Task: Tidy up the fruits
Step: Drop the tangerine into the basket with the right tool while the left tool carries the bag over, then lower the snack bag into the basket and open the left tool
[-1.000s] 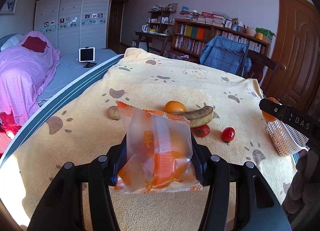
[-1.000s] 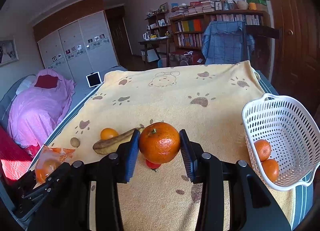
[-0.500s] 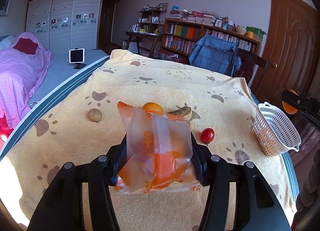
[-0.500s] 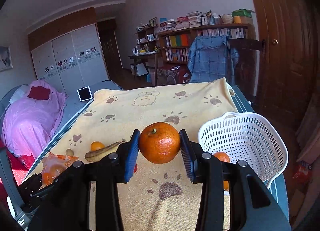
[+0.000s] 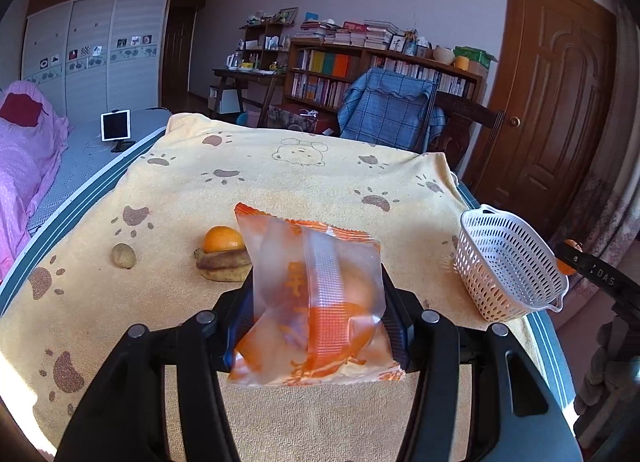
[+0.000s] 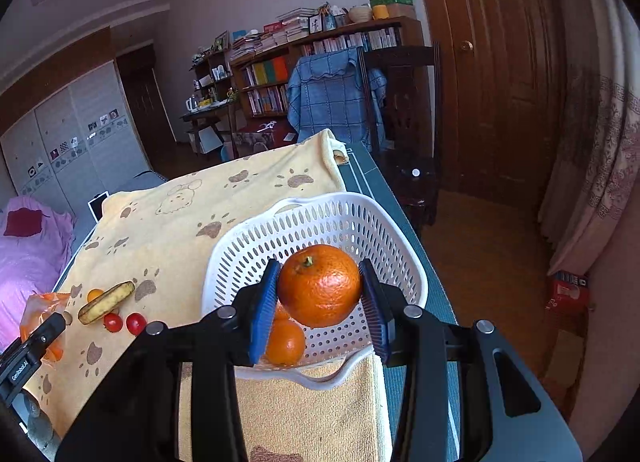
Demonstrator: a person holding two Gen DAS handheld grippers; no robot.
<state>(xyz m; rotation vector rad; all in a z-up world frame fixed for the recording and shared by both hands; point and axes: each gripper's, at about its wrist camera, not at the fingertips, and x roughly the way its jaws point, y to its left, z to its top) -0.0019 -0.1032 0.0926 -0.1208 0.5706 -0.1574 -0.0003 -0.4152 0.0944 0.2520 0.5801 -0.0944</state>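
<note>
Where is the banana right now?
The banana lies on the yellow blanket, low on the left in the right wrist view, with a small orange touching it and two red tomatoes just beside it.

"DAS" on the right gripper (image 5: pixel 600 276) — "GenRobot.AI" on the left gripper (image 6: pixel 20 370).

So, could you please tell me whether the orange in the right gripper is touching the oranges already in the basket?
Cannot tell. In the right wrist view the held orange overlaps the basket oranges, hiding any contact or gap.

Two claw-mounted fisheyes, angled down over the yellow blanket (image 5: pixel 304 186), both sharing the white basket (image 6: pixel 384 230).
</note>
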